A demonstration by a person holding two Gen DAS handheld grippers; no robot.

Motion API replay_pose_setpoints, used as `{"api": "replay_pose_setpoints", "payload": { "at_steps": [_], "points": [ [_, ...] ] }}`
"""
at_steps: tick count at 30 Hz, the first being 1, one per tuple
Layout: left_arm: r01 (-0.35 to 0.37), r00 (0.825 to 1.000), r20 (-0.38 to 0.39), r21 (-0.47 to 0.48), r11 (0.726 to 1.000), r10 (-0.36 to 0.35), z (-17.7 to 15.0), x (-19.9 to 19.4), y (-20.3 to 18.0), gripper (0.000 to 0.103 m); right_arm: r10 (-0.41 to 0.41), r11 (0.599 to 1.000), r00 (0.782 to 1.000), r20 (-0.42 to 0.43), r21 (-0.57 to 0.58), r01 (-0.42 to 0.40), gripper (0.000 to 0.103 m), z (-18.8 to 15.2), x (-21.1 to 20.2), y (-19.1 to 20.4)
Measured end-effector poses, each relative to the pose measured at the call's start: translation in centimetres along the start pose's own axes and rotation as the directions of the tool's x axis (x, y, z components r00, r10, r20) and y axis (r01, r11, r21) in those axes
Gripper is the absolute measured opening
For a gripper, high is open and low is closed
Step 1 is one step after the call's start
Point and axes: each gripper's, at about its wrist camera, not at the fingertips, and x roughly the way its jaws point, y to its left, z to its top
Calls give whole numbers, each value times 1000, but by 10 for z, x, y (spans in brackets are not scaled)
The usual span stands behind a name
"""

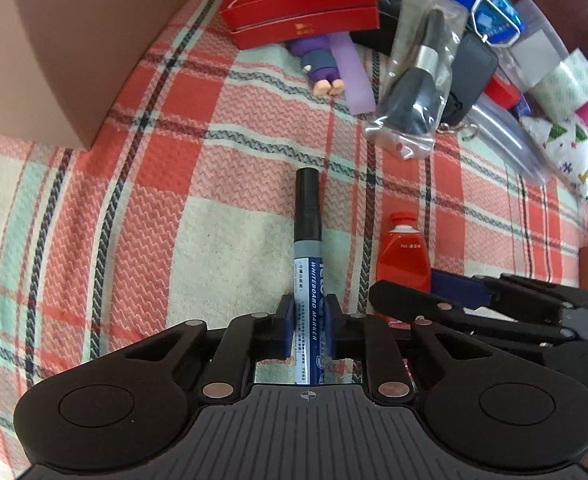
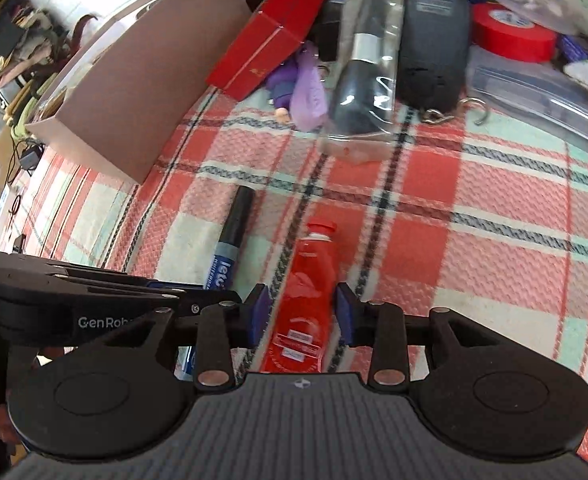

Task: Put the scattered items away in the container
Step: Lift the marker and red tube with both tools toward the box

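Whiteboard marker point(image 1: 309, 264) pinched low on barrel by left gripper point(image 1: 309, 312), long capped end projecting forward over plaid cloth point(image 1: 221, 160) — pivot or slip risked if swung fast; red tube point(image 2: 309, 292) lying on cloth between spread fingers of right gripper point(image 2: 304, 312), contact not seen — soft body likely to be squeezed or skid aside on closing; grippers close together, collision possible; cardboard box point(image 1: 53, 48) far left, remaining clutter heaped far right.

I see the whiteboard marker point(image 1: 308, 240) at centre frame, the tube point(image 1: 404, 254) just right of it, the cardboard box point(image 1: 53, 52) upper left, clutter upper right.
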Motion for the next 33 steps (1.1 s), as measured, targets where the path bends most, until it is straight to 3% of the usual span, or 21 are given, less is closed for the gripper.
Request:
{"api": "replay_pose_setpoints", "payload": {
  "at_steps": [1,3,5,12,16,19,27,33],
  "points": [
    [1,1000,-1,1,1000,-1,0,-1,0,12,-3,1000,1000,-5,-11,3,38,0,1,2],
    [3,1000,-2,4,1000,-3,-1,-2,0,11,-2,999,1000,-23,-38,1,23,0,1,5],
    [7,1000,-7,4,1000,-7,-2,-2,1,11,22,999,998,-54,-47,-25,16,-2,1,9],
    [4,1000,-21,-2,1000,-4,-2,0,1,16,32,999,997,-73,-25,-34,17,-11,5,17],
    [-11,1000,-27,14,1000,12,-2,-1,-4,14,35,999,996,-86,-19,-37,15,-8,5,18],
    [-23,999,-31,27,999,24,-1,-1,-8,11,65,998,993,-94,26,-63,6,-10,2,17],
    [-11,999,-34,27,1000,12,-17,-14,-11,11,110,993,989,-95,62,-105,6,-23,-10,22],
    [-17,1000,16,28,999,17,-28,-42,-14,11,151,988,987,-60,47,-148,6,-21,-28,30]
  ]
}}
